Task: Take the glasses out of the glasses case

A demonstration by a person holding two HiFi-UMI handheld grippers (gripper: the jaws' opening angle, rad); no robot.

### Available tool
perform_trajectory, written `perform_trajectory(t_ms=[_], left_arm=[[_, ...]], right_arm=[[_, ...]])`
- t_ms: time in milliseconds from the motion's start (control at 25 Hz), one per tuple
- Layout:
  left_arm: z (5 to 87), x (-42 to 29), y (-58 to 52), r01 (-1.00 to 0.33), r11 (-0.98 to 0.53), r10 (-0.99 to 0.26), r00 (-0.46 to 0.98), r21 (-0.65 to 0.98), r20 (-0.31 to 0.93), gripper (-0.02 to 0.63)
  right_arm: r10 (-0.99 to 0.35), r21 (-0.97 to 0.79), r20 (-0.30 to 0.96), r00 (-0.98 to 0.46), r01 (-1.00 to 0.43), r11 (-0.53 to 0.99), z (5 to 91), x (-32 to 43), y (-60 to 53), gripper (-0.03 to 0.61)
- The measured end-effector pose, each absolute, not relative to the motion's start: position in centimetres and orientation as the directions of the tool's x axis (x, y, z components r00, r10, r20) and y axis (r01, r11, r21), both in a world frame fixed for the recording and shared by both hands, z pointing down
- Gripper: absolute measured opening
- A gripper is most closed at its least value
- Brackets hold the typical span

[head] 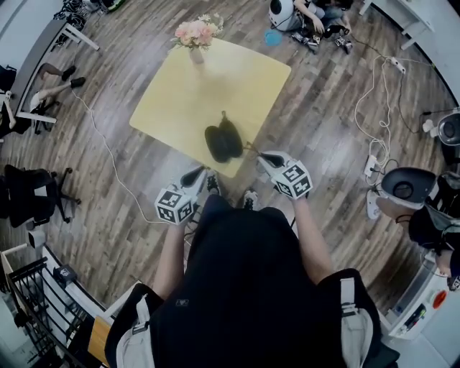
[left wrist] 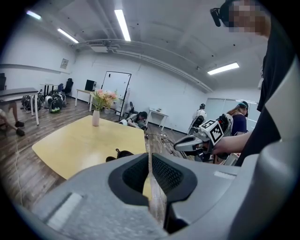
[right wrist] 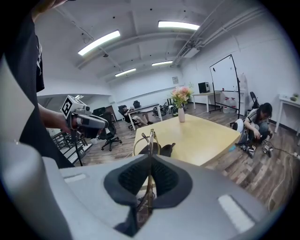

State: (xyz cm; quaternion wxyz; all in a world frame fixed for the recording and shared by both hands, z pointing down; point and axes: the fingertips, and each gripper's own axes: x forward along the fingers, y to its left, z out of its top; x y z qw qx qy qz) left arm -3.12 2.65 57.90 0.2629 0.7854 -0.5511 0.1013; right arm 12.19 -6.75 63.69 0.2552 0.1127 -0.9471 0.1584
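Observation:
A black glasses case (head: pixel 223 141) lies open near the front edge of the yellow table (head: pixel 172 100); it also shows in the right gripper view (right wrist: pixel 161 149). My right gripper (head: pixel 264 159) is shut on thin gold-rimmed glasses (right wrist: pixel 146 140), held just off the table's front corner, to the right of the case. The left gripper view shows the glasses (left wrist: pixel 159 137) sticking out from the right gripper (left wrist: pixel 183 143). My left gripper (head: pixel 195 175) hangs shut and empty in front of the table edge, apart from the case.
A vase of pink flowers (head: pixel 195 39) stands at the table's far corner. Office chairs (head: pixel 32 190) are at the left. Cables and a power strip (head: pixel 374 162) lie on the wooden floor to the right. A person (head: pixel 316 18) sits on the floor beyond the table.

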Motion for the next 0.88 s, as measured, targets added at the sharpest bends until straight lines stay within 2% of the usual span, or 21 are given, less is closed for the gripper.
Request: perform_trajectory(t_ms=[880], left_arm=[[59.2, -0.9, 9.1, -0.939, -0.158, -0.836, 0.292, 0.306, 0.465, 0.032]], right_arm=[[-0.084, -0.244, 0.488, -0.869, -0.228, 0.942, 63.5, 13.9, -3.1, 0.020]])
